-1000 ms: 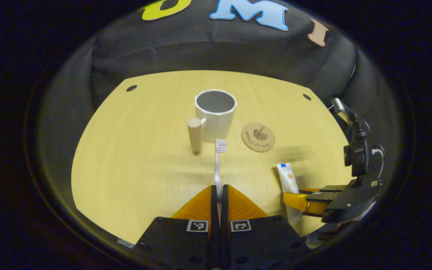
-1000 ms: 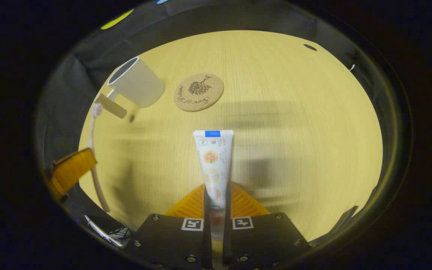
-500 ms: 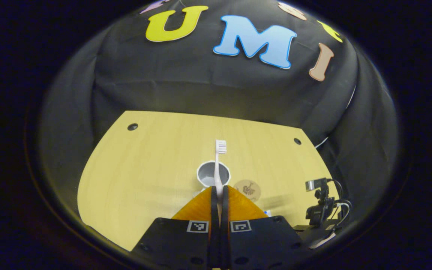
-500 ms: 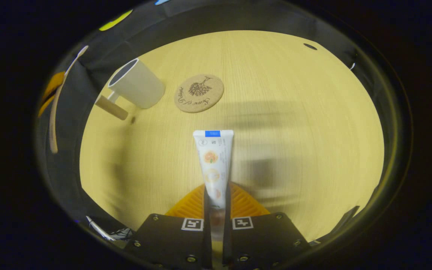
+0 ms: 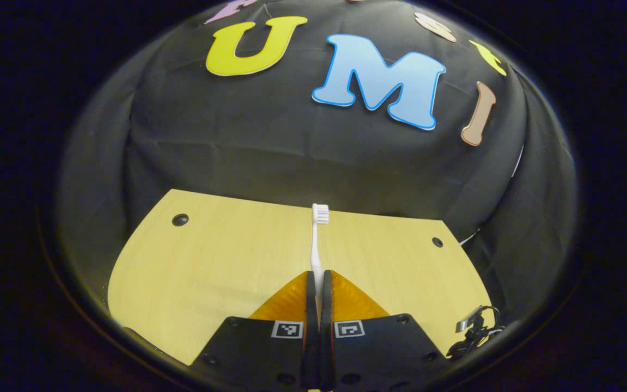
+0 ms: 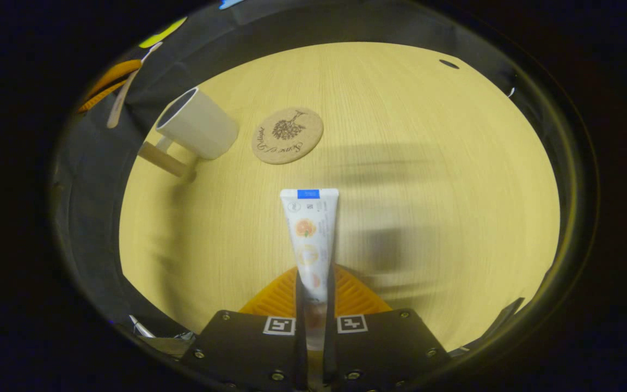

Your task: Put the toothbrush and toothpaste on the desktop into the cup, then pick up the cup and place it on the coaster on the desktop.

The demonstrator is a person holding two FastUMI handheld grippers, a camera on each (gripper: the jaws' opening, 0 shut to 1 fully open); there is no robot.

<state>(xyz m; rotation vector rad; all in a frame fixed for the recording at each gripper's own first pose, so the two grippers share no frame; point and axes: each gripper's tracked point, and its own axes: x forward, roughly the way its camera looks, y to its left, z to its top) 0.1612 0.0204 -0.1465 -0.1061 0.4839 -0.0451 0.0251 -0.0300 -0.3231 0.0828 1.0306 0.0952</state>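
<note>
My left gripper [image 5: 319,279] is shut on the handle of a white toothbrush [image 5: 317,239], whose bristled head points up and away over the wooden desktop [image 5: 210,261]. In the right gripper view, my right gripper [image 6: 313,283] is shut on a white toothpaste tube [image 6: 310,234], held above the desktop [image 6: 428,190]. A white cup [image 6: 196,124] with a wooden handle [image 6: 164,159] stands at the upper left, with a round cork coaster [image 6: 287,135] just to its right. The left gripper [image 6: 108,81] and the toothbrush [image 6: 128,92] appear high above the cup.
Round holes [image 5: 179,220] mark the desktop's far corners. Black cloth walls [image 5: 292,141] close in the desk on the far sides. A small camera with cables [image 5: 474,326] sits off the desk's right edge in the left gripper view.
My left gripper has risen and tilted up with the toothbrush, so the cup and coaster dropped out of its view. The right gripper has stayed put with the toothpaste.
</note>
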